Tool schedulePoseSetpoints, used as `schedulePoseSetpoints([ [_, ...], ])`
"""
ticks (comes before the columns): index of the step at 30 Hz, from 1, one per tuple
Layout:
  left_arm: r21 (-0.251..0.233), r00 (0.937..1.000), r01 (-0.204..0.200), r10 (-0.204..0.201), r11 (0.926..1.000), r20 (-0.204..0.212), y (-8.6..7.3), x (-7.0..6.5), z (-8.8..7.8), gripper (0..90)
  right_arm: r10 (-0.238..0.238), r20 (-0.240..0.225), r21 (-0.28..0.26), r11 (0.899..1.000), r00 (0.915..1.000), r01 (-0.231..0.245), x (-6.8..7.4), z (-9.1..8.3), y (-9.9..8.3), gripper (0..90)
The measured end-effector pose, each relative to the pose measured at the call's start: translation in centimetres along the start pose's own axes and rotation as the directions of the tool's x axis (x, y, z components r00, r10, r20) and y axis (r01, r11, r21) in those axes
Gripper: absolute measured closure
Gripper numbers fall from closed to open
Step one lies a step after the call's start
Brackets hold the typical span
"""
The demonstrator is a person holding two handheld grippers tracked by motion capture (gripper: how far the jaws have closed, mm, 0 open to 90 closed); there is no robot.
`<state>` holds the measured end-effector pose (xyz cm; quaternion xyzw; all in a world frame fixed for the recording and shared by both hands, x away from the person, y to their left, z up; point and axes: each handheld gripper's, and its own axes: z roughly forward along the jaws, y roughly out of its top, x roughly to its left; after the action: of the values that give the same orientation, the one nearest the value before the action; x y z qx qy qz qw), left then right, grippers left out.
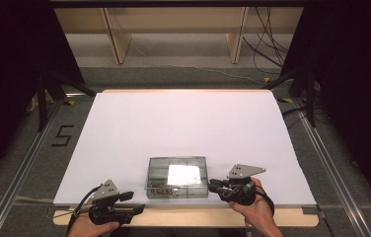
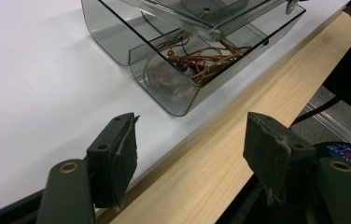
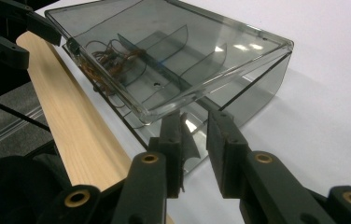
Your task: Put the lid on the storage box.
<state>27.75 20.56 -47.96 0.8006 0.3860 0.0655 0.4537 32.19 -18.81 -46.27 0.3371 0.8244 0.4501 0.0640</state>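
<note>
1. At the near edge of the table (image 1: 124, 128), on the white sheet, sits a clear smoky plastic box (image 1: 177, 177) with inner dividers; a tangle of copper-coloured wire (image 2: 201, 58) lies in the compartment nearest the wooden edge strip (image 2: 239, 140).
2. The box's lid (image 3: 164, 51) stands tilted, its free corner raised above the box wall.
3. The right gripper (image 3: 194, 135) is at the box's right-hand end, its jaws drawn close together with a narrow gap between them, around the box's wall just under the raised lid corner. Whether the pads actually press on the plastic cannot be told from these views.
4. The left gripper (image 2: 187, 149) hangs over the table edge, left of the box and apart from it, jaws spread wide with nothing between them.
5. Risk, as judged: the box is not braced by the left gripper. Any lift or push at the lid corner may drag or tip the whole box toward the edge strip.
6. Risk, as judged: smooth plastic gripped at a corner may slip from the pads, letting the lid snap down.
7. Risk, as judged: a tipped box would spill the wire over the table edge.
</note>
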Motion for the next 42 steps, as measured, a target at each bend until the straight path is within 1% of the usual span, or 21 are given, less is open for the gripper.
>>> schedulePoseSetpoints([
  [3,-0.005,0.9999,0.01,-0.01,0.9999,-0.001,0.0,-0.1,0.0,33.9,0.015,-0.008,0.006,1.0,0.9999,-0.015,0.1,0.0,-0.1,76.1],
  [4,-0.004,0.9999,0.01,-0.01,0.9999,-0.001,0.0,-0.1,0.0,33.9,-0.021,0.005,-0.003,1.0,0.9998,0.021,-0.2,0.0,-0.1,76.1],
  [7,0.001,1.0,0.001,-0.001,1.0,0.0,0.0,0.0,0.0,33.9,0.034,-0.013,0.017,0.999,0.9993,-0.034,0.0,0.0,-0.2,76.1],
  [11,0.002,1.0,0.0,0.0,1.0,0.001,0.0,0.0,0.0,33.9,-0.015,0.01,0.013,1.0,0.9998,0.015,-0.3,0.1,-0.3,75.8],
  [12,0.001,1.0,0.001,-0.001,1.0,0.001,0.0,0.0,0.0,33.9,0.008,-0.024,0.017,1.0,0.9997,-0.008,-0.3,0.3,-0.4,75.8],
  [18,0.005,0.9998,0.019,-0.019,0.9998,0.0,0.0,-0.1,0.0,33.9,0.016,0.011,0.04,0.999,0.9998,-0.017,-0.5,0.2,-0.6,75.2],
  [20,-0.003,1.0,0.003,-0.003,1.0,-0.003,0.0,-0.1,0.1,33.9,0.033,-0.009,0.031,0.999,0.9994,-0.033,-0.5,0.1,-0.6,75.2],
  [22,0.0,0.9995,0.031,-0.031,0.9995,-0.002,-0.1,-0.2,0.1,33.9,0.011,-0.014,0.025,1.0,0.9998,-0.011,-0.6,0.2,-0.6,75.0],
  [26,-0.007,0.9999,0.014,-0.014,0.9999,-0.001,0.0,-0.1,0.1,33.9,0.034,0.006,0.026,0.999,0.9994,-0.034,-0.5,0.1,-0.6,74.8],
  [27,-0.005,0.9999,0.014,-0.014,0.9999,-0.001,0.0,-0.1,0.1,33.9,0.004,0.02,0.012,1.0,0.9998,-0.004,-0.8,-0.1,-0.6,74.7],
  [28,-0.005,0.9999,0.014,-0.014,0.9999,-0.001,0.0,-0.1,0.1,33.9,0.03,-0.012,0.016,0.999,0.9995,-0.03,-0.8,0.0,-0.6,74.6],
  [30,-0.008,0.9999,0.012,-0.012,0.9999,-0.002,0.0,-0.1,0.1,33.9,0.029,0.009,0.016,0.999,0.9995,-0.03,-0.7,-0.1,-0.6,74.1],
  [31,-0.007,0.9999,0.011,-0.011,0.9999,-0.002,0.0,-0.1,0.1,33.9,0.015,0.023,0.007,1.0,0.9996,-0.015,-0.9,-0.1,-0.5,73.0],
  [32,-0.012,0.9999,0.014,-0.014,0.9998,-0.007,-0.1,-0.1,0.1,33.9,0.06,0.018,0.015,0.998,0.998,-0.06,-0.6,-0.2,-0.5,71.0],
  [34,0.005,1.0,0.003,-0.003,1.0,-0.006,0.0,0.0,0.0,33.9,0.035,0.033,-0.012,0.999,0.9988,-0.035,-1.0,-0.2,-0.5,64.2],
  [35,0.002,1.0,0.004,-0.004,1.0,-0.007,0.0,0.0,0.0,33.9,0.044,0.078,-0.024,0.999,0.996,-0.042,-1.1,-0.3,-0.4,53.9],
  [36,0.003,1.0,-0.001,0.001,1.0,-0.004,0.0,0.1,0.0,33.9,0.044,0.078,-0.024,0.999,0.996,-0.042,-1.1,-0.3,-0.4,53.9],
  [37,0.005,1.0,0.0,0.0,1.0,-0.003,0.0,0.1,0.0,33.9,0.068,0.083,-0.044,0.997,0.9942,-0.065,-1.2,-0.2,-0.3,46.1],
  [40,0.005,0.9998,0.017,-0.017,0.9998,-0.004,0.0,0.2,0.0,33.9,0.066,0.117,-0.047,0.997,0.991,-0.061,-1.6,-0.4,-0.2,40.2],
  [41,-0.002,0.9998,0.02,-0.02,0.9998,-0.007,-0.1,0.2,0.0,33.9,0.114,0.111,-0.038,0.993,0.9873,-0.11,-1.3,-0.5,-0.3,37.9],
  [42,-0.008,0.9997,0.022,-0.022,0.9997,-0.011,-0.1,0.2,0.1,33.9,0.095,0.113,-0.052,0.995,0.9891,-0.089,-1.5,-0.4,-0.3,36.1],
])
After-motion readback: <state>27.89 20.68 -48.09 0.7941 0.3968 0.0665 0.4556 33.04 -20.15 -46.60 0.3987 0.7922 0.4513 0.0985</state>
